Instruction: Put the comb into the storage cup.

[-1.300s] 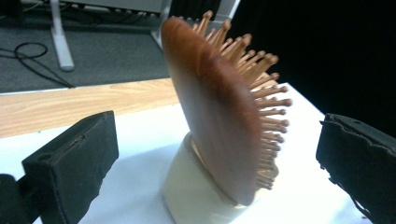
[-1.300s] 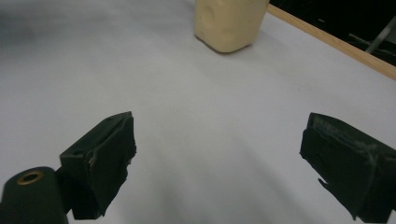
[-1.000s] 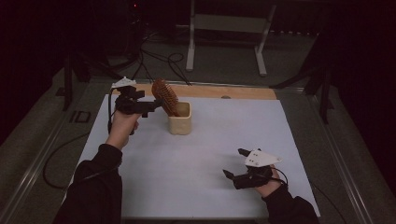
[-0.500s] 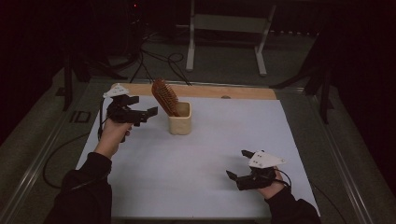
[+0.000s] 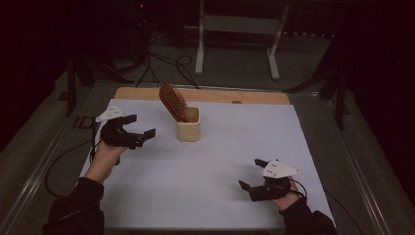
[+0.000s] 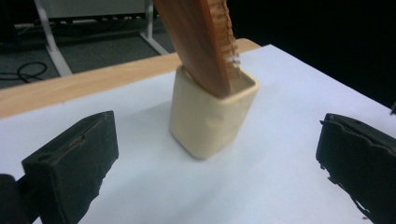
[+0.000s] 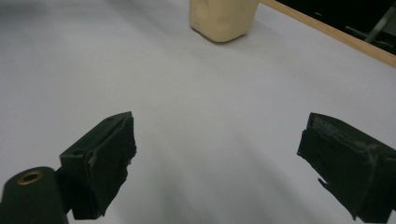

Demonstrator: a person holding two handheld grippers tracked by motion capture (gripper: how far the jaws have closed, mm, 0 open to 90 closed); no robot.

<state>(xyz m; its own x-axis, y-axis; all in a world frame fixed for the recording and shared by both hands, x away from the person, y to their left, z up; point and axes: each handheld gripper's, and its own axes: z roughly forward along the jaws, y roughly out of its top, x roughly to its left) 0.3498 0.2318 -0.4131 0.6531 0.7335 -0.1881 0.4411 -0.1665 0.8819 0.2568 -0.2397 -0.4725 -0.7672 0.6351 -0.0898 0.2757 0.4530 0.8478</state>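
A wooden hairbrush (image 5: 172, 100) stands tilted, handle down, in a cream square cup (image 5: 188, 128) near the table's far middle. My left gripper (image 5: 142, 125) is open, left of the cup and apart from it, with nothing between its jaws. In the left gripper view the cup (image 6: 210, 119) and brush (image 6: 201, 42) sit ahead between the wide jaws of that gripper (image 6: 215, 135). My right gripper (image 5: 249, 173) is open near the front right, low over the white tabletop. The right gripper view has the cup (image 7: 224, 16) far ahead of the open gripper (image 7: 219, 135).
The white table surface (image 5: 220, 156) has a wooden strip (image 5: 205, 94) along its far edge. Beyond the table, cables (image 5: 166, 63) lie on the floor by a metal stand (image 5: 235, 29). Metal rails run along both table sides.
My left gripper has drawn back from the brush, leftward and toward the person. The brush stays in the cup. The right gripper shifted slightly toward the front edge.
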